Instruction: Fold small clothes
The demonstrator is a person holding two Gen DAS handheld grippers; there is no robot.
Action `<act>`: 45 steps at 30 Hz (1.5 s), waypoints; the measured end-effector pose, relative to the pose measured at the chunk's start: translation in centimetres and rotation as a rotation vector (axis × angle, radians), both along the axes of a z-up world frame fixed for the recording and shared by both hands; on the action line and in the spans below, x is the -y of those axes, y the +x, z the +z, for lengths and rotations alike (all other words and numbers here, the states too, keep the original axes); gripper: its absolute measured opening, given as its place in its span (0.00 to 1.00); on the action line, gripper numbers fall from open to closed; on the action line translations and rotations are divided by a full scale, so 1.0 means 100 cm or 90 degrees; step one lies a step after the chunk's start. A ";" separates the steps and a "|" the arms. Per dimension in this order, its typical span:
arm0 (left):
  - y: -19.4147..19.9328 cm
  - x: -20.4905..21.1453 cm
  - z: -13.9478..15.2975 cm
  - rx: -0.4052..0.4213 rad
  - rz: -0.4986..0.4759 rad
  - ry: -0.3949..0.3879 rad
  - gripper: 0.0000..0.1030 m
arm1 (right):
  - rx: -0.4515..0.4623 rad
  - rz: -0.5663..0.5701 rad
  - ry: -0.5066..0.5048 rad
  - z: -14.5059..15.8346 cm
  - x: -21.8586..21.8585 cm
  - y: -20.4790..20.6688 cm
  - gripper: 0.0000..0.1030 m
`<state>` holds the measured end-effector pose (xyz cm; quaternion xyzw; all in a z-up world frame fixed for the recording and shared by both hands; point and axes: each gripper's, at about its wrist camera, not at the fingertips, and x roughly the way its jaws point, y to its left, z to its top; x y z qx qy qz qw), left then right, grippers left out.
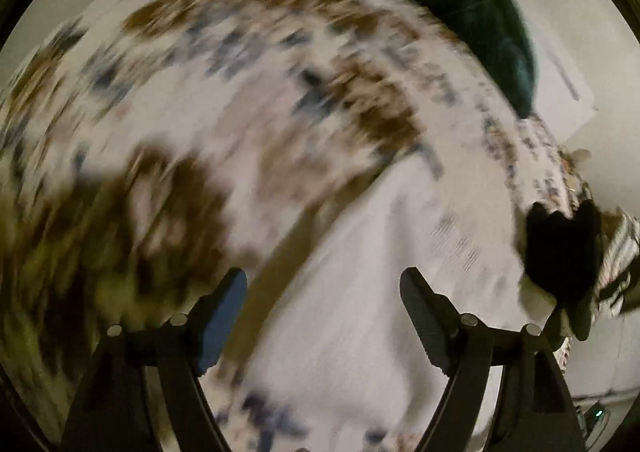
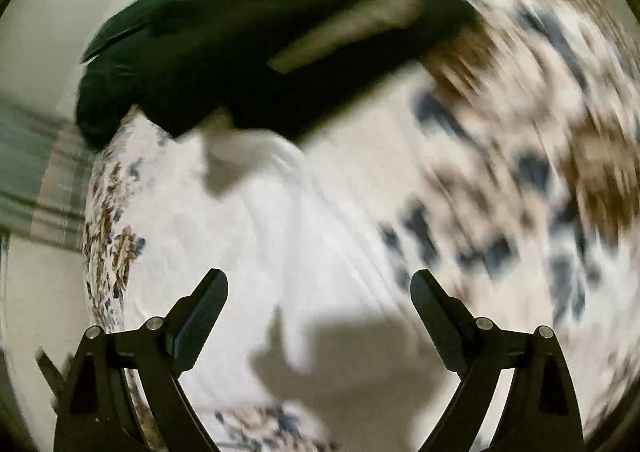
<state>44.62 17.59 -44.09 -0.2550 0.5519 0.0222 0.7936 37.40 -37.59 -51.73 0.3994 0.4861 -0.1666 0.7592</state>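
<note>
A white garment (image 1: 380, 252) lies flat on a floral bedspread (image 1: 200, 92), and both views are blurred. My left gripper (image 1: 324, 292) hangs open just above the white cloth, with nothing between its fingers. At the right edge of the left wrist view a black shape (image 1: 560, 248) stands over the cloth; it looks like the other gripper. In the right wrist view the white garment (image 2: 280, 232) fills the middle. My right gripper (image 2: 320, 292) is open above it and holds nothing. A blurred black tool body (image 2: 260, 52) crosses the top of that view.
A dark green cloth (image 1: 480, 12) lies at the far edge of the bedspread, and the same dark green cloth (image 2: 112, 64) shows in the right wrist view. A plaid fabric (image 2: 36, 180) is at the left. A white sheet of paper (image 1: 568, 92) and striped fabric (image 1: 624, 248) sit at the right.
</note>
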 end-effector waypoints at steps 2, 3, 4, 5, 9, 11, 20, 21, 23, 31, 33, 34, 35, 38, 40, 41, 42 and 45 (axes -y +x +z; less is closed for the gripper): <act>-0.024 0.000 -0.022 -0.041 0.028 -0.030 0.76 | -0.013 -0.039 0.073 -0.028 -0.003 -0.025 0.92; -0.034 0.001 -0.037 -0.067 0.042 -0.056 0.76 | -0.018 -0.052 0.103 -0.040 -0.001 -0.033 0.92; -0.040 0.003 -0.048 -0.079 0.059 -0.084 0.76 | -0.018 -0.070 0.145 -0.055 -0.002 -0.040 0.92; -0.043 0.005 -0.056 -0.087 0.071 -0.092 0.76 | -0.015 -0.076 0.168 -0.064 -0.003 -0.042 0.92; -0.037 0.020 -0.088 -0.090 0.127 -0.128 0.76 | 0.035 -0.107 0.284 -0.106 -0.008 -0.044 0.92; -0.031 0.023 -0.093 -0.077 0.155 -0.132 0.75 | 0.079 -0.133 0.318 -0.117 -0.009 -0.042 0.87; -0.044 0.022 -0.051 0.033 0.148 -0.081 0.20 | 0.097 -0.136 0.264 -0.103 -0.012 -0.057 0.21; -0.056 0.020 -0.044 0.030 0.141 -0.078 0.20 | 0.096 -0.134 0.267 -0.098 -0.014 -0.062 0.20; -0.077 0.013 -0.039 0.021 0.129 -0.079 0.20 | 0.090 -0.127 0.267 -0.090 -0.016 -0.074 0.20; -0.147 -0.001 -0.059 -0.090 0.060 -0.083 0.29 | -0.009 -0.103 0.268 -0.085 -0.017 -0.162 0.25; -0.154 -0.004 -0.057 -0.107 0.054 -0.088 0.36 | -0.075 -0.089 0.260 -0.096 -0.011 -0.175 0.42; -0.156 -0.005 -0.051 -0.110 0.039 -0.076 0.39 | -0.100 -0.084 0.249 -0.097 -0.009 -0.181 0.53; -0.159 -0.005 -0.042 -0.110 0.024 -0.065 0.41 | -0.116 -0.080 0.228 -0.092 -0.003 -0.187 0.61; -0.159 -0.003 -0.011 -0.088 -0.029 -0.032 0.51 | -0.130 -0.045 0.120 -0.055 0.004 -0.191 0.63; -0.145 0.005 0.006 -0.061 -0.070 0.000 0.56 | -0.117 0.002 0.043 -0.026 0.005 -0.176 0.63; -0.133 0.012 0.012 -0.048 -0.091 0.011 0.56 | -0.111 0.036 0.005 -0.012 0.002 -0.161 0.63; -0.120 0.018 0.016 -0.032 -0.107 0.019 0.56 | -0.110 0.065 -0.020 -0.004 -0.002 -0.147 0.63; -0.066 0.043 0.019 0.012 -0.146 0.057 0.57 | -0.070 0.155 -0.074 0.019 -0.013 -0.072 0.63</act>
